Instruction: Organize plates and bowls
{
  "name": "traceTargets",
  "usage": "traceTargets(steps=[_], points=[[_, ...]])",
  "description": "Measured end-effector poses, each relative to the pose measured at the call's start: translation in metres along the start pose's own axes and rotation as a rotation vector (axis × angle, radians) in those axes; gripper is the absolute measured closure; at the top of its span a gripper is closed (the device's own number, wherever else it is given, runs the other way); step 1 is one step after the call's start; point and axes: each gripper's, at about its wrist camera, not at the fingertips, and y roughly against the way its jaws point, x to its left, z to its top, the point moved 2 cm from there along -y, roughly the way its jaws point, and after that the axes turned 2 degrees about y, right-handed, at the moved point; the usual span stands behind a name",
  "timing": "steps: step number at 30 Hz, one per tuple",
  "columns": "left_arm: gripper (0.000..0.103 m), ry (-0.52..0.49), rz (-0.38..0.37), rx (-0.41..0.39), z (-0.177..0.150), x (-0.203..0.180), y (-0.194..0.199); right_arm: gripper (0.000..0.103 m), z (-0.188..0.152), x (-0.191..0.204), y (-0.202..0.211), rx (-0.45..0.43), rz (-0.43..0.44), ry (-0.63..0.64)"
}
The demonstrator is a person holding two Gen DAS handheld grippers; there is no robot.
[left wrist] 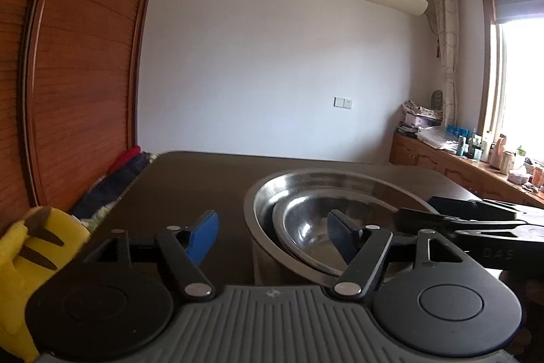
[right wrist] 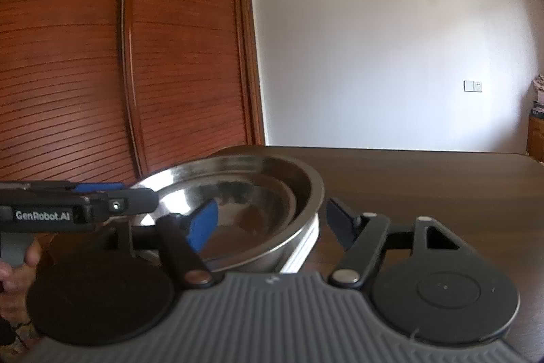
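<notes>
Left tongs (left wrist: 272, 232) stand wide open at lower centre of the left view, gripping nothing: the blue left pad (left wrist: 204, 235) hangs over bare tabotop beside the bowls, the right pad over the inner bowl (left wrist: 306, 227). That bowl sits nested in a bigger bowl (left wrist: 272, 193) on the dark tabletop (left wrist: 204, 172), right of centre. A yellow toy (left wrist: 20, 247) fills the lower left corner. Right tongs (right wrist: 272, 221) in their own view are also open and empty, straddling the big bowl's near rim, one pad inside, one outside.
</notes>
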Motion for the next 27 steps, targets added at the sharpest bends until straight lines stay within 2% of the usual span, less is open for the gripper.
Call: traceTargets(steps=[4,16,19,21,23,27], points=[[0.0,-0.016,0.013,-0.024,0.009,-0.001,0.008,0.028,0.003,-0.005,0.011,-0.014,-0.026,-0.002],[0.0,-0.086,-0.005,-0.082,0.037,-0.027,0.034,0.025,0.025,-0.026,0.06,-0.06,-0.111,0.027],[0.0,-0.089,-0.017,-0.101,0.041,-0.037,0.043,0.02,0.03,-0.03,0.071,-0.08,-0.13,0.024],[0.0,-0.1,-0.019,-0.108,0.044,-0.045,0.047,0.007,0.032,-0.032,0.081,-0.099,-0.144,0.023],[0.0,-0.104,-0.013,-0.112,0.046,-0.052,0.049,0.002,0.033,-0.033,0.089,-0.115,-0.158,0.028],[0.0,-0.112,0.007,-0.11,0.045,-0.067,0.053,0.0,0.036,-0.037,0.103,-0.129,-0.185,0.024]])
